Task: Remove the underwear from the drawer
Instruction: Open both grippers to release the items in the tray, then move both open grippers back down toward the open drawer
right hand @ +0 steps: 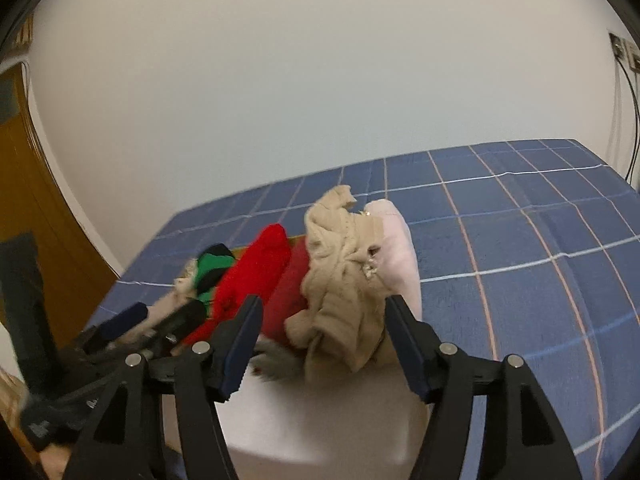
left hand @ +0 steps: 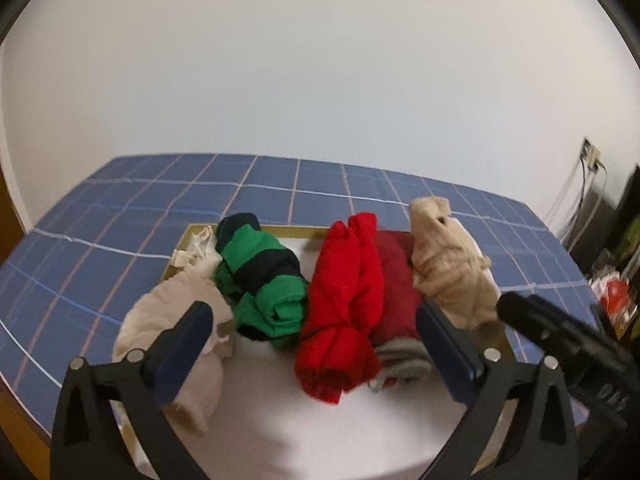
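A shallow drawer point(left hand: 280, 229) with a gold rim and white floor lies on a blue checked cloth. It holds rolled underwear in a row: a pale beige piece point(left hand: 160, 316), a green and black roll point(left hand: 260, 276), a bright red roll point(left hand: 344, 300), a dark red piece point(left hand: 396, 284), a grey piece point(left hand: 404, 354) and a tan bundle point(left hand: 444, 264). My left gripper point(left hand: 312, 312) is open over the drawer's near part, its fingers straddling the green and red rolls without touching them. My right gripper point(right hand: 323, 304) is open, with the tan bundle point(right hand: 340, 280) lying between and just beyond its fingers.
The blue checked cloth point(right hand: 520, 240) spreads out around the drawer on all sides. A white wall stands behind. A wooden door point(right hand: 24, 184) is at the left, and cables hang from a wall socket point(left hand: 590, 156) at the right. A white-pink piece point(right hand: 400, 240) lies beside the tan bundle.
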